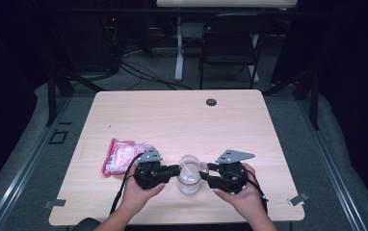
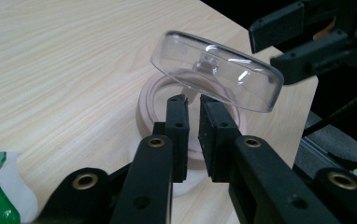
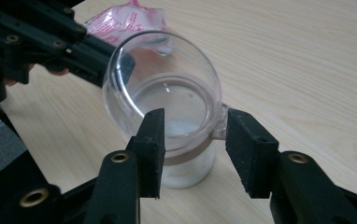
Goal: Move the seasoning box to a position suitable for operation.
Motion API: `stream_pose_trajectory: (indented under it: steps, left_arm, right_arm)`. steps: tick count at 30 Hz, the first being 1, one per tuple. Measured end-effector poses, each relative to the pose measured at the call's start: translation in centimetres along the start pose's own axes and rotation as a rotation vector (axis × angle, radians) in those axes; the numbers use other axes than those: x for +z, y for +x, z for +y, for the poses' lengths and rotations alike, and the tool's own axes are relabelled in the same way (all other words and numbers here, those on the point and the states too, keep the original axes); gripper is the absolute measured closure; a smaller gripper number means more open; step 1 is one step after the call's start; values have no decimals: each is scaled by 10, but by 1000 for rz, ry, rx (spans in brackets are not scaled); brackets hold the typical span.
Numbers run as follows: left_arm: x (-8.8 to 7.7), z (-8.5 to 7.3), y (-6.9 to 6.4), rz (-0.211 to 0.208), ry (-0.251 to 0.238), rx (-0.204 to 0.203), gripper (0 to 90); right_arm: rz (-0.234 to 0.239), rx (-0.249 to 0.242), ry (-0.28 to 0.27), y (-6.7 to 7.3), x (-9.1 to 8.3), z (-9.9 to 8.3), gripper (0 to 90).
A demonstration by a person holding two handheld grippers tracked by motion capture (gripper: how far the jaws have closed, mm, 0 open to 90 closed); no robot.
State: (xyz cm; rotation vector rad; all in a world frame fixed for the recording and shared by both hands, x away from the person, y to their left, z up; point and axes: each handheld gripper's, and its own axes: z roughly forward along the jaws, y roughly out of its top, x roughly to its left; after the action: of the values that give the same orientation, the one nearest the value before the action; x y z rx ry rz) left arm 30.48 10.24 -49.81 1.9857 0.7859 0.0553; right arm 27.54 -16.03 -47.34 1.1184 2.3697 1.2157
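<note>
- The clear round jar (image 1: 190, 179) stands near the table's (image 1: 182, 120) front edge, between both grippers; its hinged transparent lid (image 2: 216, 70) is already tipped up, so opening is largely done.
- What is left, I judge: the pink crinkly packet (image 1: 122, 155) left of the jar looks untouched.
- Left gripper (image 2: 193, 105): jaws nearly together at the jar's pale ribbed rim, with nothing visibly clamped between them.
- Right gripper (image 3: 193, 123): jaws spread wide beside the jar, gripping nothing.
</note>
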Motion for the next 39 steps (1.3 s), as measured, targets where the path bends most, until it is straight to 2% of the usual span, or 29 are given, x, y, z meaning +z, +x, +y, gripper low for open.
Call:
stream_pose_trajectory:
  steps: [10, 17, 27, 33, 39]
  left_arm:
    - [3, 5, 0, -4, -22, -20, 721]
    - [3, 5, 0, 0, -28, -22, 680]
    - [5, 4, 1, 2, -26, -24, 667]
    - [4, 4, 1, -3, -41, -28, 662]
    - [5, 3, 1, 7, -36, -26, 651]
  right_arm:
    - [10, -43, 27, 8, -3, -3, 507]
    - [-7, -75, 52, 12, 3, -5, 497]
    - [-8, -64, 45, 11, 5, -6, 500]
    - [-14, -76, 50, 14, 7, -6, 500]
    - [-14, -71, 42, 13, 7, -6, 515]
